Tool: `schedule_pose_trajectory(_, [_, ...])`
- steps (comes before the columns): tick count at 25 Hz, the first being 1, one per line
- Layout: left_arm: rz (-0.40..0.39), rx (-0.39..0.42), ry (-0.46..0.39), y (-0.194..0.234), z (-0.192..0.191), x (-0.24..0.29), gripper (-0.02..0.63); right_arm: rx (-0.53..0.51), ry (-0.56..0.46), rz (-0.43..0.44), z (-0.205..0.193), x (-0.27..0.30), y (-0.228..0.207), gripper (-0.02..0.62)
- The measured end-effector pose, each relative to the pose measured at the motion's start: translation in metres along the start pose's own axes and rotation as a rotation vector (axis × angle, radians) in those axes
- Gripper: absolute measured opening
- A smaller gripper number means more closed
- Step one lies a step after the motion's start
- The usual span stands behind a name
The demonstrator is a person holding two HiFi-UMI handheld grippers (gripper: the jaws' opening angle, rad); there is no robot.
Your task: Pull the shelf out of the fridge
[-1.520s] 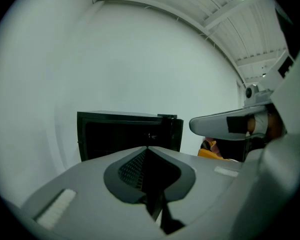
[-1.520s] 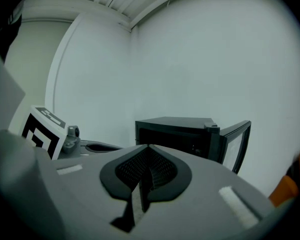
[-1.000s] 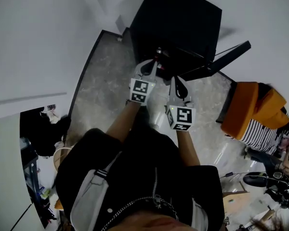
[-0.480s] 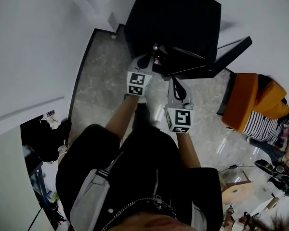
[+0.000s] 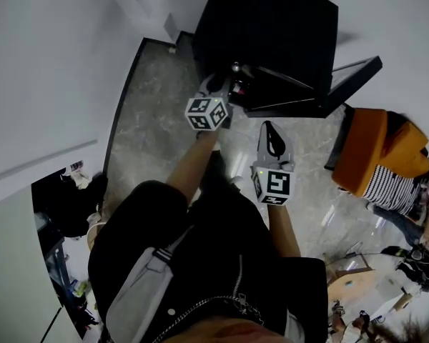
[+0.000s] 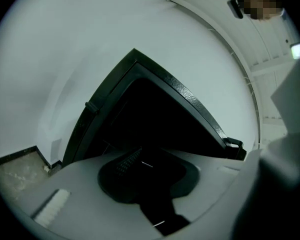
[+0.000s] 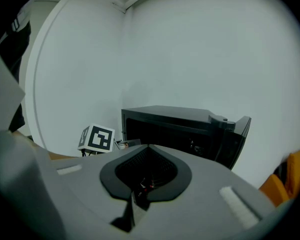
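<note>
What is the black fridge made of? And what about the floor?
The fridge looks like black painted metal or plastic, I can't tell which: its top is smooth and dull, and its front edge shows a pebbly sheen in the left gripper view. The floor looks like polished stone or tile: grey, mottled, with shiny reflections.
</note>
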State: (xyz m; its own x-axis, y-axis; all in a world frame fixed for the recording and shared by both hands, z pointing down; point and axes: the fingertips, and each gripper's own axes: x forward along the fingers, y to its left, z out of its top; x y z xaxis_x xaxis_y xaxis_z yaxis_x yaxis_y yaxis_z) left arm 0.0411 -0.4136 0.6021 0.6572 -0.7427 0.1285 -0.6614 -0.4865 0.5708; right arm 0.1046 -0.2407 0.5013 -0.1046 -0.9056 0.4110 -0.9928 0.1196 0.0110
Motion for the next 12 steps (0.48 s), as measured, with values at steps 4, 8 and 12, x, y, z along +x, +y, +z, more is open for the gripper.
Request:
schedule_pose_trajectory(4, [0.000, -0.175, -0.028, 0.013, -0.003, 0.011, 0.102, -0.002, 0.021, -0.010, -0.005, -0.004, -0.001, 0.002])
schedule_pose_trajectory(8, [0.034, -0.341, -0.070, 0.030, -0.003, 0.017, 0.138, -0.006, 0.034, -0.026, -0.011, -0.008, -0.006, 0.002])
schedule_pose_trajectory(12, [0.048, -0.464, -0.103, 0.044, -0.010, 0.025, 0.143, -0.009, 0.045, -0.024, -0.016, -0.010, -0.004, 0.002])
